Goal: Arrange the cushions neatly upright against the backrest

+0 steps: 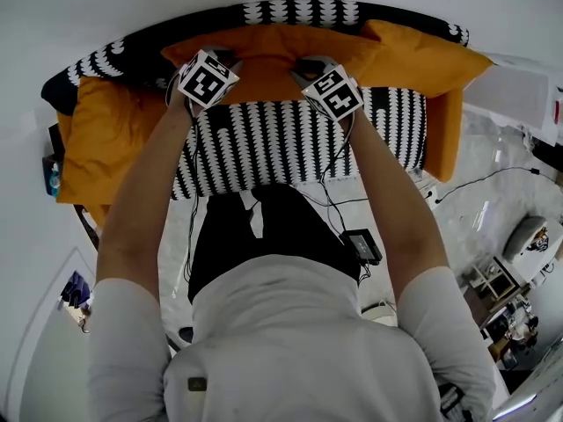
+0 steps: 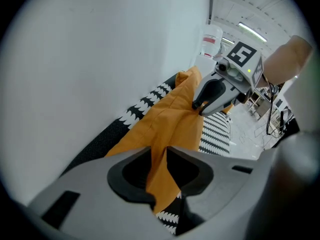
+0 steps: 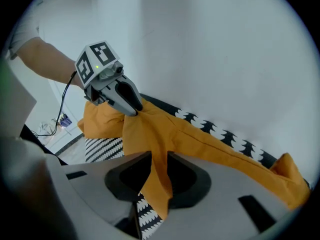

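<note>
An orange cushion (image 1: 264, 60) lies along the top of the black-and-white patterned sofa's backrest (image 1: 299, 11), against the white wall. Both grippers are at its upper edge. My left gripper (image 1: 215, 58) (image 2: 159, 156) has a fold of the orange fabric (image 2: 162, 134) hanging in the narrow gap between its jaws, which stand slightly apart. My right gripper (image 1: 312, 64) (image 3: 159, 159) is a short way to the right, jaws likewise a little apart with an orange fold (image 3: 155, 149) between them. Each gripper appears in the other's view, tips at the cushion.
A second orange cushion (image 1: 106, 139) leans at the sofa's left end and a third (image 1: 422, 60) at the right end. The striped seat (image 1: 290, 139) is in front of me. Cables and a black box (image 1: 362, 246) lie on the floor by my legs.
</note>
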`<state>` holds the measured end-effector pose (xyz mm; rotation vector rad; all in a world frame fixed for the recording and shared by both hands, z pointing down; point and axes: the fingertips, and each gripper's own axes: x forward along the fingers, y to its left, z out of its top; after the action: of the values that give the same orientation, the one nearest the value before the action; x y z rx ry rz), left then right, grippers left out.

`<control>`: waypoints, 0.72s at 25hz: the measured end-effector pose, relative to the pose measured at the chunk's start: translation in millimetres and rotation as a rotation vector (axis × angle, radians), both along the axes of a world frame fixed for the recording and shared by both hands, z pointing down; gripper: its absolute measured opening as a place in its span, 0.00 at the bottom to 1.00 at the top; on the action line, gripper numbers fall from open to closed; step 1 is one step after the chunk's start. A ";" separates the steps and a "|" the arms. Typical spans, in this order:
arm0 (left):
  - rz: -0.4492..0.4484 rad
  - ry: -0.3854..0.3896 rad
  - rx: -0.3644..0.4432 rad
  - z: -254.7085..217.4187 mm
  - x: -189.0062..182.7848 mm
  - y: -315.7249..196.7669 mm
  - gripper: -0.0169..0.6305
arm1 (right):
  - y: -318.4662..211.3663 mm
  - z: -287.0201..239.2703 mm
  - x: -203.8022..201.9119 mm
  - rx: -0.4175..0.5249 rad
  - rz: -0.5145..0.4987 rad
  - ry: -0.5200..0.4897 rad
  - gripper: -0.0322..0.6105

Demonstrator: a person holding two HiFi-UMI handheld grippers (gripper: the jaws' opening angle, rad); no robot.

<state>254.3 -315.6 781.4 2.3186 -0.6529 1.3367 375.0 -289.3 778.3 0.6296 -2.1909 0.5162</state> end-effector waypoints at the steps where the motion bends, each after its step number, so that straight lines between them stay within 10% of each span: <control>1: -0.006 0.005 0.004 -5.7 -1.4 0.8 0.18 | -0.8 -6.1 -1.5 0.009 0.008 -0.005 0.23; 18: -0.162 0.219 0.154 -163.1 -38.4 31.4 0.20 | 19.1 -165.9 -37.1 0.164 0.220 -0.150 0.24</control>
<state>215.9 -284.2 618.4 2.4271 -0.8774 0.9751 337.9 -270.1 612.4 0.9551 -2.3348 0.5143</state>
